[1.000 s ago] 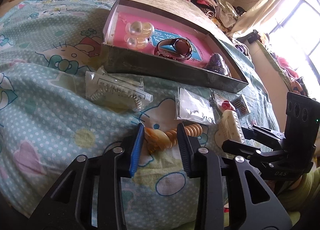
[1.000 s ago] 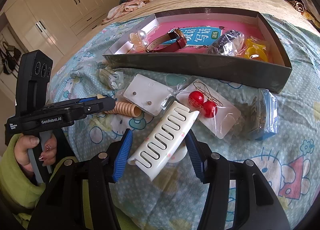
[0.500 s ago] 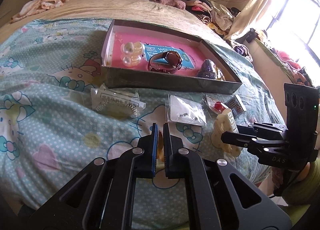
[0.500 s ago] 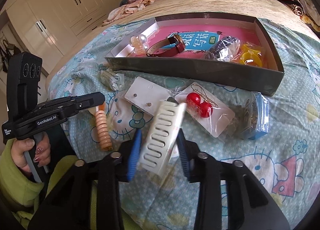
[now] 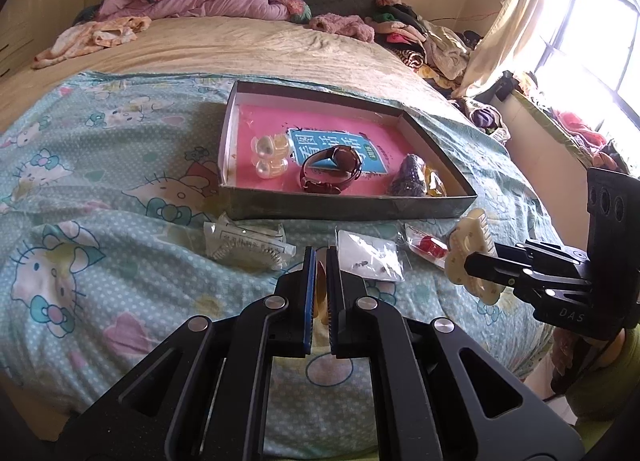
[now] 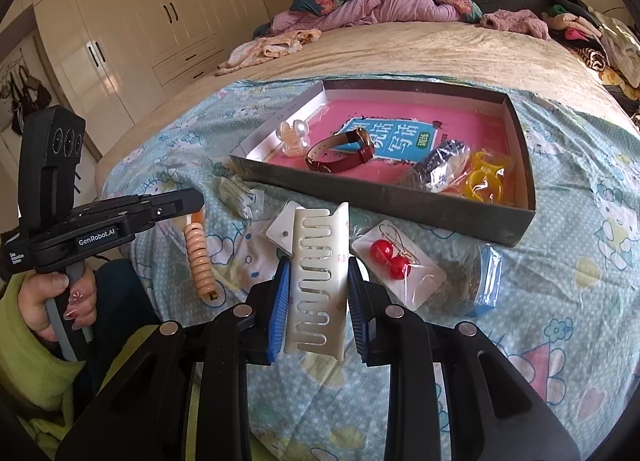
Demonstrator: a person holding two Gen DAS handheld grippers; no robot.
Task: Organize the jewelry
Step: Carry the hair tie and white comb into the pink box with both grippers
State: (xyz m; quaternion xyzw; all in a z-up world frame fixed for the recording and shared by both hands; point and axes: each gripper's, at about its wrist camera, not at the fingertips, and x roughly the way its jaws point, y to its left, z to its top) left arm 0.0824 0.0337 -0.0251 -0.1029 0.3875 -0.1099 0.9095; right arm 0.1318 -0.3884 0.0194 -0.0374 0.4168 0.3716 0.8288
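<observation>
Your two tongs are each clamped on a hair piece, held clear above the bedspread.

Your right gripper (image 6: 316, 293) has its blue pads pressed on both sides of the white hair claw (image 6: 319, 281), which stands upright between them. Your left gripper (image 5: 320, 293) is squeezed nearly together on the peach spiral hair tie (image 6: 199, 257), which dangles from its tips at nine o'clock in the right wrist view. Just past the claw, at two o'clock, lies the bagged pair of red ball earrings (image 6: 390, 259), with a white earring card (image 6: 282, 231) at eleven. At twelve o'clock sits the open box (image 6: 400, 197) with the pink floor, holding the maroon watch (image 6: 342, 151), pearl clip (image 6: 294, 135) and yellow piece (image 6: 486, 179), all on the cartoon-cat bedspread (image 6: 580, 273).
</observation>
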